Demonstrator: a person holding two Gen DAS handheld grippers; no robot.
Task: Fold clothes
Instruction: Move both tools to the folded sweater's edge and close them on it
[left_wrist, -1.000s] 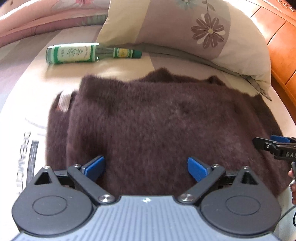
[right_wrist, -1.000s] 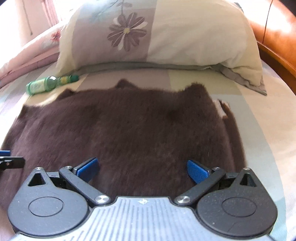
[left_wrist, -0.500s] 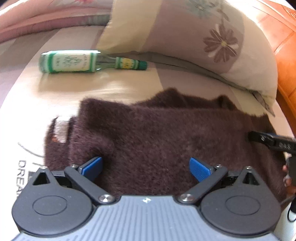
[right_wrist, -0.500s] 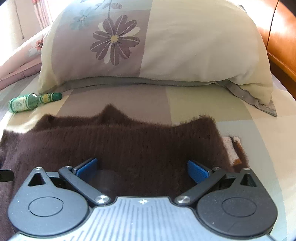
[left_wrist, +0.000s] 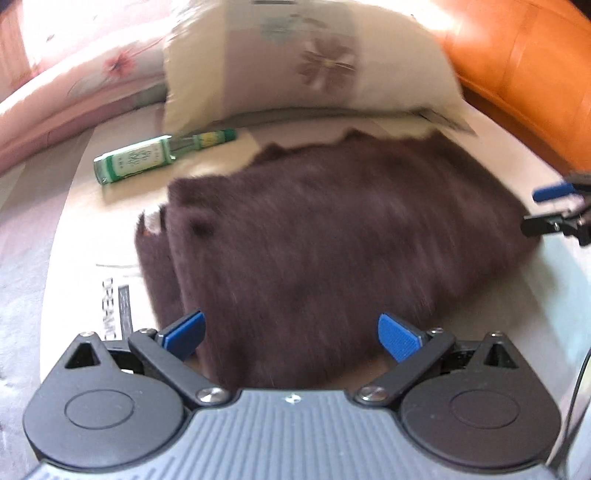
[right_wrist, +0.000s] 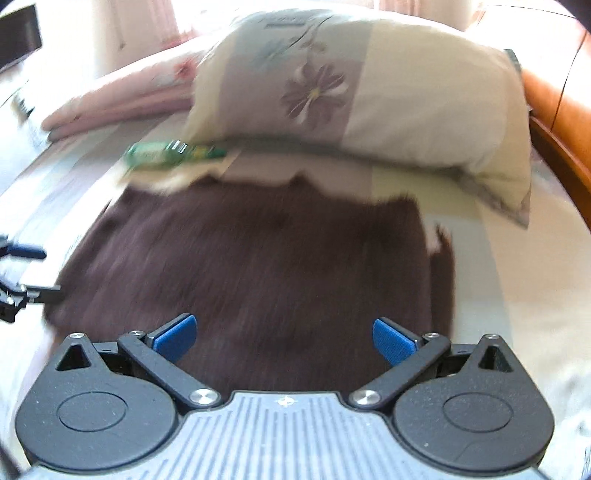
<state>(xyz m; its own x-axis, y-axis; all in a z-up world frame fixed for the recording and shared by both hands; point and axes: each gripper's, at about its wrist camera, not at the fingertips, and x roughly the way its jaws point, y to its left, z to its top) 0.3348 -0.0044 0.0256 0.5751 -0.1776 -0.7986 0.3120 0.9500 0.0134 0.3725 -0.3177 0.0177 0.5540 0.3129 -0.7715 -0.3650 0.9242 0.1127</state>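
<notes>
A bed (left_wrist: 85, 221) with a pale patchwork sheet fills both views, and at its head leans a large pillow (right_wrist: 388, 99) in cream and mauve panels with a stitched flower, an orange-brown headboard (left_wrist: 524, 74) behind it. On the sheet in front of the pillow lies the dark brown fuzzy sweater (left_wrist: 332, 236), folded into a broad flat bundle; in the left wrist view a pale label shows at its left edge where the layers stack. The left gripper (left_wrist: 291, 332) hovers over the near edge of the sweater with its blue pads spread wide, the brown fabric lying between and below them, gripped by neither. The right gripper (right_wrist: 282, 334) sits likewise at the sweater's near edge, jaws wide apart and empty, the fabric spanning the gap beneath. Each gripper's tip also pokes into the other's view at the side of the sweater. A green glass bottle (left_wrist: 147, 158) lies on its side between the pillow and the sweater's far left corner, clear of both. Both views are blurred.
</notes>
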